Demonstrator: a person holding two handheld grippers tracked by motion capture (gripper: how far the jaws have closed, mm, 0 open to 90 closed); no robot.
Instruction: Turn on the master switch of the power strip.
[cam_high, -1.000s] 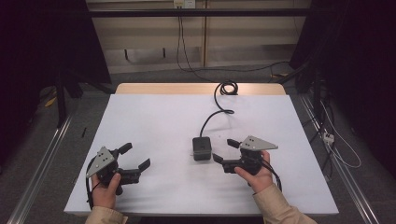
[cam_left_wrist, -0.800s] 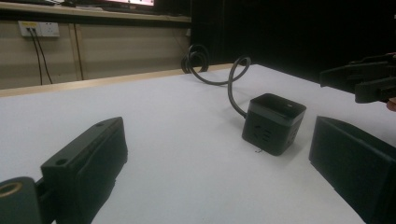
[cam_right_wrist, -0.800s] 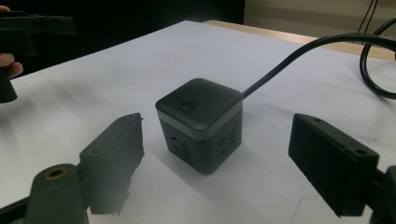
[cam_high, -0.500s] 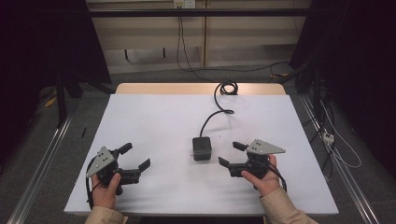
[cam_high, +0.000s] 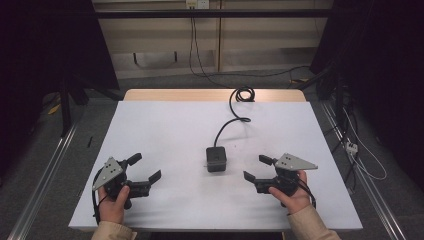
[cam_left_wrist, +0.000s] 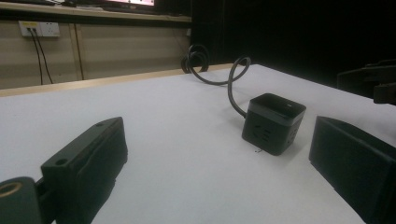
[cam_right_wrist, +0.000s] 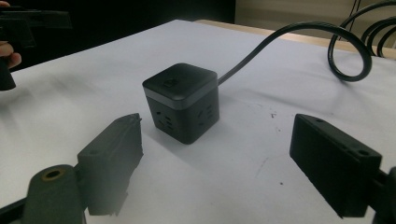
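A black cube-shaped power socket (cam_high: 216, 159) stands upright near the middle of the white table (cam_high: 165, 125), its black cable (cam_high: 234, 114) curling away to the far edge. My left gripper (cam_high: 145, 169) rests at the near left, open and holding nothing, well apart from the cube (cam_left_wrist: 273, 123). At the near right my right gripper (cam_high: 257, 169) is open too, with nothing in it. Its jaws point at the cube (cam_right_wrist: 182, 102), which sits a short way beyond the fingertips. Sockets show on the cube's side faces.
The cable coils (cam_high: 244, 94) at the table's far wooden edge. A wall outlet (cam_left_wrist: 39, 29) and hanging wires sit behind the table. More cables lie on the floor (cam_high: 360, 160) to the right. Bare white tabletop surrounds the cube.
My right gripper has drawn back toward the near edge and slightly right, away from the cube. The left gripper and the cube have stayed put.
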